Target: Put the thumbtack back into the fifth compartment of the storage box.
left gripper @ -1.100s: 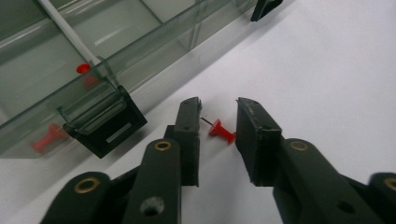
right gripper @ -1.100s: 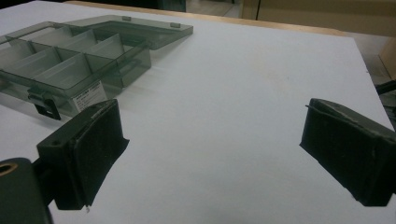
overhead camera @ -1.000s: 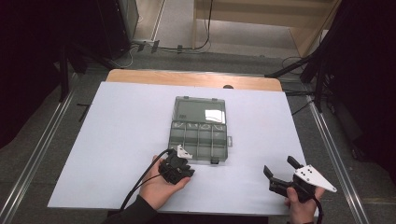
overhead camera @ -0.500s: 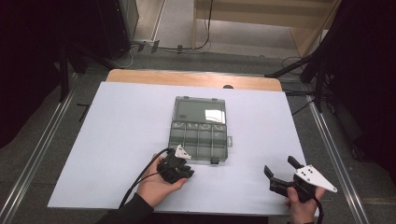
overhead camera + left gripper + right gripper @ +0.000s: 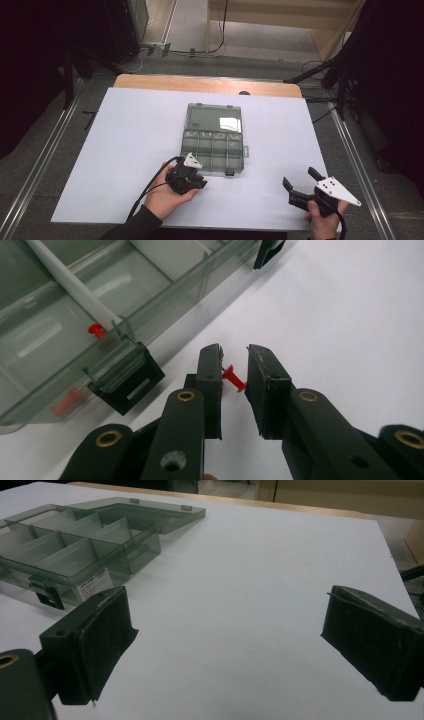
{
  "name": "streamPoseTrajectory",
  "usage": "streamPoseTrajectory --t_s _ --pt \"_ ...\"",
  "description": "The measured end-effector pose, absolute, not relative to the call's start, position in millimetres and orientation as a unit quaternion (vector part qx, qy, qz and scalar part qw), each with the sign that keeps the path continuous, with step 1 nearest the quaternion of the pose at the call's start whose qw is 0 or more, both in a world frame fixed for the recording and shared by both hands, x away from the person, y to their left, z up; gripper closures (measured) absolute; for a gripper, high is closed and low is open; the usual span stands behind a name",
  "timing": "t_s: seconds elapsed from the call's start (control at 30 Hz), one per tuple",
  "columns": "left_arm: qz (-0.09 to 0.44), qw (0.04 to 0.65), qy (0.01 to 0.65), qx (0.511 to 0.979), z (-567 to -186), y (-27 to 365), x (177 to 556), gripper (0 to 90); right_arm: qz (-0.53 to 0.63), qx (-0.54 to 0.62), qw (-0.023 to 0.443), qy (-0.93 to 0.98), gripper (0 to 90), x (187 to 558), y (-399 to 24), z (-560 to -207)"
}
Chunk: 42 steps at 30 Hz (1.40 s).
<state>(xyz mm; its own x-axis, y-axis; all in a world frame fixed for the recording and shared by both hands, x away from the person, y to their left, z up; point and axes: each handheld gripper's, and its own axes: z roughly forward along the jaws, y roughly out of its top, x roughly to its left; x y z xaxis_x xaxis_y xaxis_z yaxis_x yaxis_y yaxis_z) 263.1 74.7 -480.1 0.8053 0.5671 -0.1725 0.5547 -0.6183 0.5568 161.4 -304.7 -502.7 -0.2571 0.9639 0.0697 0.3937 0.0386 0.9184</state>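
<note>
A person's left hand point(image 5: 167, 196) holds the left gripper point(image 5: 192, 176) low on the white surface point(image 5: 125, 150), at about 7 o'clock from the surface's centre, with the jaws narrowed onto a red pushpin point(image 5: 233, 378). In the left gripper view the pin sits between the two black pads with its point against one pad and its head toward the other; whether the second pad presses on the head is hard to tell, though the pin looks pinched and lifted clear of the white sheet. At about 4 o'clock, near the front edge, the right hand point(image 5: 324, 222) holds the right gripper point(image 5: 300, 184) with its jaws spread wide and nothing between them, well apart from the pin; the grey three-cornered plate point(image 5: 337, 190) rides on top of it. Just beyond the left gripper, at the middle of the surface, lies a clear grey compartment box point(image 5: 212, 145) with its lid point(image 5: 214, 116) swung open and lying flat toward 12 o'clock. The left gripper view shows the box's near wall, a black latch point(image 5: 127, 385) on it, and two more red pushpins point(image 5: 96, 330) inside separate compartments behind the clear plastic. Farther on, a strip of bare wood point(image 5: 200, 82) shows at the surface's far edge.
</note>
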Motion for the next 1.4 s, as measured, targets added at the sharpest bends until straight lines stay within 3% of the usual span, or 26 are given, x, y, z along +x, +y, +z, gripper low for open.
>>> streamPoseTrajectory --t_s 1.4 --pt "0.045 0.346 0.345 0.871 -442 99 291 76.3 0.453 0.522 0.311 0.652 5.8 162 -302 -505"
